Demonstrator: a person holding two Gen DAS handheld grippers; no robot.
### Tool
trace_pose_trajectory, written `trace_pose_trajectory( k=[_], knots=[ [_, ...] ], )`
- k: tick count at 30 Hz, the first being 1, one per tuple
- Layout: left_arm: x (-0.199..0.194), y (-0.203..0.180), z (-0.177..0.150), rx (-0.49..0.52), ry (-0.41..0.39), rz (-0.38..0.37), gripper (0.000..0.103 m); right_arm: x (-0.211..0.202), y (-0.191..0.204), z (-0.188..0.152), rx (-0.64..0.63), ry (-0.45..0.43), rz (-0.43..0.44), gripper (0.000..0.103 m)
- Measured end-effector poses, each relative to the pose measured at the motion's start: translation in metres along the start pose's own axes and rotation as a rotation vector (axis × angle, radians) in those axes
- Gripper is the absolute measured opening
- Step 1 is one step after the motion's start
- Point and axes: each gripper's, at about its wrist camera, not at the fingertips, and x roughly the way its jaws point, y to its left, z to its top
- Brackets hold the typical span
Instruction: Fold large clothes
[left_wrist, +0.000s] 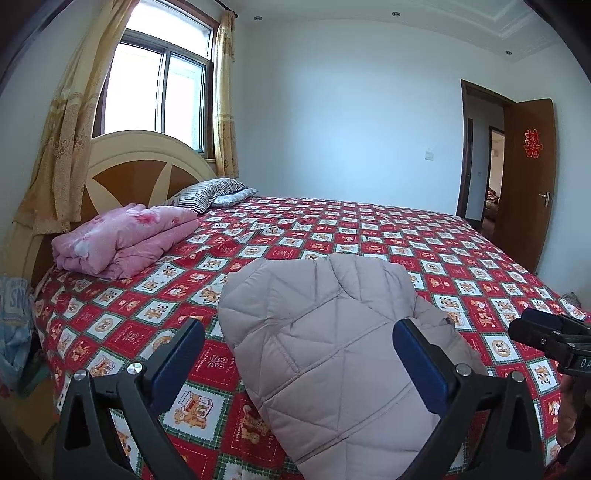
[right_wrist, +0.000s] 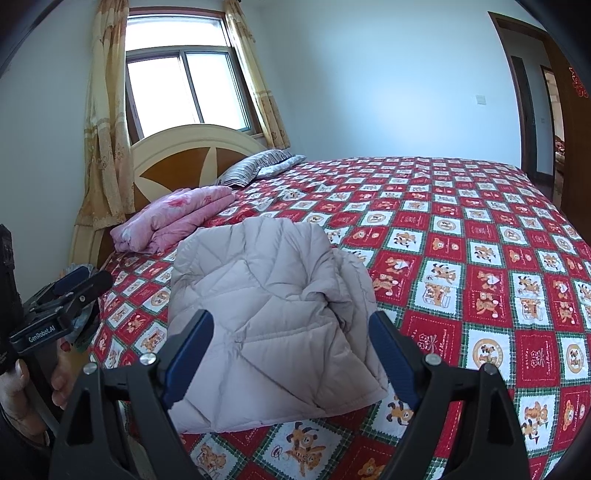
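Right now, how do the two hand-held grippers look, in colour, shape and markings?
Both are alike. The left hand-held gripper has a black frame of triangular struts, silver round bolts and two flat dark blue fingers. The right hand-held gripper has the same build. White "GenRobot.AI" lettering marks the left one's side.

The jacket (right_wrist: 273, 317) is light grey-pink with stitched diamond lines. The bed cover (right_wrist: 480, 258) has red and white squares with little bears. The folded blanket (left_wrist: 122, 240) is pink with flowers. The pillow (left_wrist: 207, 192) has dark stripes. The curtains (left_wrist: 62, 140) are yellow.
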Motion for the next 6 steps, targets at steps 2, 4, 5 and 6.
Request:
trace_pose_trajectory(
  k=[2,4,5,6],
  knots=[
    [0.0,-0.001,-0.0008,0.012,-0.005,0.006,0.102,0.0001,0.0001,-0.0003,0.001,0.0,-0.001,0.088],
    [0.0002,-0.0031,-0.0013,0.023,-0.007,0.008,0.102,-0.0001,0.0002,-0.0005,0.001,-0.001,0.0,0.089],
    [0.0002,-0.0041,-0.0013,0.025,-0.008,0.006,0.102,0.0003,0.0,-0.0006,0.001,0.0,0.0,0.089],
    [0.0005,-0.0051,-0.0014,0.029,-0.007,-0.001,0.102,0.0004,0.0,-0.0006,0.001,0.001,-0.001,0.089]
  ],
)
